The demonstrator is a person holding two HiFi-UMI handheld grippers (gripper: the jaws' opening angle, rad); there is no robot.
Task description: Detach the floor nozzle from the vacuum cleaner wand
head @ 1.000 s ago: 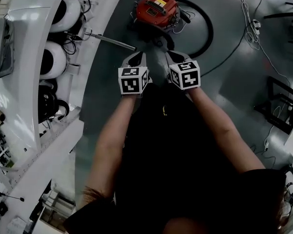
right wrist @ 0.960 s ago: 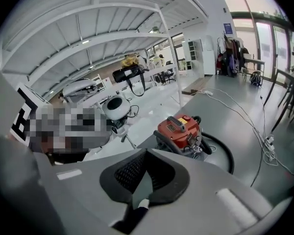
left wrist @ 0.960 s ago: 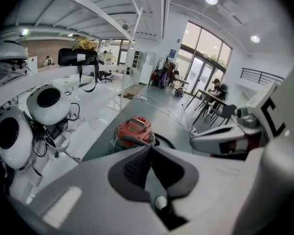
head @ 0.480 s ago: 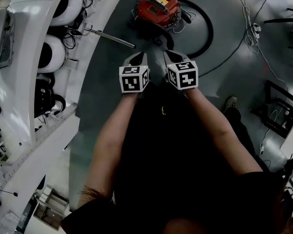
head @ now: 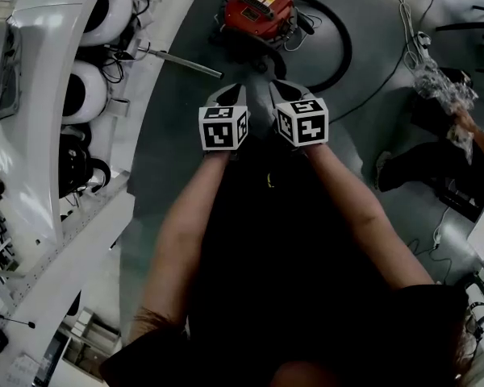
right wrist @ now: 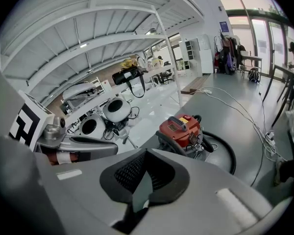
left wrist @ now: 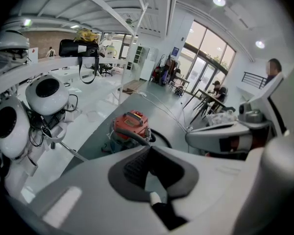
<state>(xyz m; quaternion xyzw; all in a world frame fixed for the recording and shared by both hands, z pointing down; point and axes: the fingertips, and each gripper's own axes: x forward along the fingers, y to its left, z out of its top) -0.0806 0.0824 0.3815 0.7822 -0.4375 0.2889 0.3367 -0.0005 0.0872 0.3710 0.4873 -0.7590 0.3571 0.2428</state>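
My left hand-held gripper (head: 229, 92) (left wrist: 148, 153) and right hand-held gripper (head: 283, 89) (right wrist: 144, 156) hang side by side in front of me, angled down at the grey floor (head: 371, 111). Each has its jaws pressed together with nothing pinched between them. Just beyond their tips sits the red vacuum cleaner (head: 256, 10) (left wrist: 131, 126) (right wrist: 181, 129), its black hose (head: 344, 51) (right wrist: 226, 154) curling in a loop on the floor to its right. A thin metal wand (head: 185, 63) (left wrist: 71, 152) lies slanted to the left of the vacuum, reaching from the white platform (head: 40, 176) onto the floor, well apart from both grippers. I cannot make out the floor nozzle itself. Another person (head: 436, 160) is at the right edge.
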